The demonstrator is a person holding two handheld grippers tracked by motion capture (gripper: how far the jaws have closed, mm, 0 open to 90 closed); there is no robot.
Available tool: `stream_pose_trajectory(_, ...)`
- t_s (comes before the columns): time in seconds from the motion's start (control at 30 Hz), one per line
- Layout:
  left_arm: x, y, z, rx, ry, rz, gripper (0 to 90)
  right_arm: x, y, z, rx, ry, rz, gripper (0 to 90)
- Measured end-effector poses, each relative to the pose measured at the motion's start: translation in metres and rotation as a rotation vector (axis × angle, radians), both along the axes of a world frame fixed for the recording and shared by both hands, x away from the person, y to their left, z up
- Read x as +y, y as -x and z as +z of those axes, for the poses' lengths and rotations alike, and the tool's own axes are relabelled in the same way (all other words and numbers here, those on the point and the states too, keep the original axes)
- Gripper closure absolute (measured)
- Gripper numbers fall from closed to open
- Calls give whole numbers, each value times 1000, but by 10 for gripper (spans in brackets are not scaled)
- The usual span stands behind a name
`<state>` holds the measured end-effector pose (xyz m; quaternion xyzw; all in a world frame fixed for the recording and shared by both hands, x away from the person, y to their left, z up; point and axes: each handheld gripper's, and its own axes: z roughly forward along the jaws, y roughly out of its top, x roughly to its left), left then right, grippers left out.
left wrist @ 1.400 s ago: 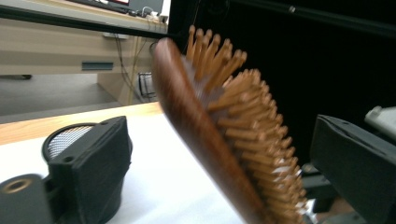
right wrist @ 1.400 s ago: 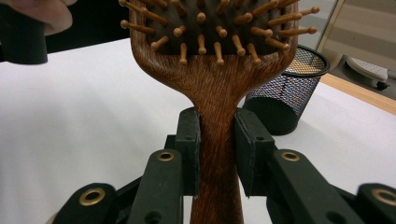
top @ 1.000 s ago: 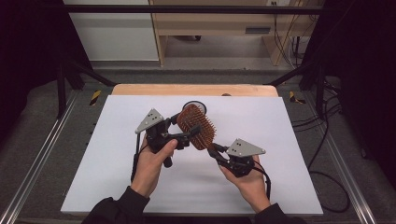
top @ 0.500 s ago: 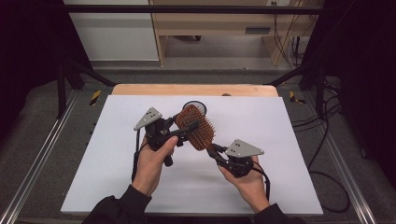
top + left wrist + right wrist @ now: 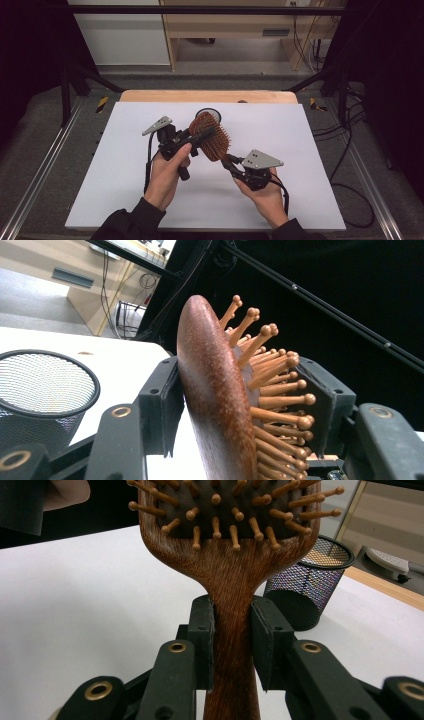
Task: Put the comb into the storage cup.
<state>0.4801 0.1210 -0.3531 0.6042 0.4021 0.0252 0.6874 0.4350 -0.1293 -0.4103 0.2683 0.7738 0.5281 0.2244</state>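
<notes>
White matte table (image 5: 125,200), wooden far edge: you hold one hairbrush in both grippers above it.

Nearest you, your right gripper (image 5: 233,640) clamps the grained wooden handle; your left gripper (image 5: 245,405) is closed across the oval hairbrush (image 5: 212,137) head, smooth back and ball-tipped wooden pins. Beyond stands a round black mesh cup (image 5: 310,582).

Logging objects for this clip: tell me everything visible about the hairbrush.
The hairbrush is reddish-brown wood with an oval paddle head, a dark cushion and ball-tipped wooden pins. It is held off the white table, near a black mesh cup. The right tongs are shut on its handle; the left tongs span the head, one jaw on its back, the other at the pin tips.
</notes>
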Motion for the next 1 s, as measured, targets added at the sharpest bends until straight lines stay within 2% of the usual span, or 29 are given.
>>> stream_pose_trajectory(0.23, -2, 4, 1, 25, 0, 24, 474, 3, 1, -2, -1, 19, -2, 729)
stream_pose_trajectory(0.37, -5, 8, 2, 1, -20, 26, 503, 5, 1, -4, -1, 30, -6, 729)
stream_pose_trajectory(0.53, -8, 11, 3, -12, -16, 36, 516, 5, 2, -5, -2, 24, -7, 729)
stream_pose_trajectory(0.67, -9, 11, 4, -18, -23, 31, 522, 4, 1, -5, 0, 17, -6, 728)
stream_pose_trajectory(0.93, -8, 4, 3, 12, -15, 29, 526, 4, -3, -7, 40, -16, 5, 720)
stream_pose_trajectory(0.97, -8, 3, 3, 9, -17, 29, 526, 3, -3, -7, 48, -29, 10, 698)
stream_pose_trajectory(1.0, -8, 2, 4, 5, -21, 34, 526, 2, -4, -7, 57, -42, 14, 637)
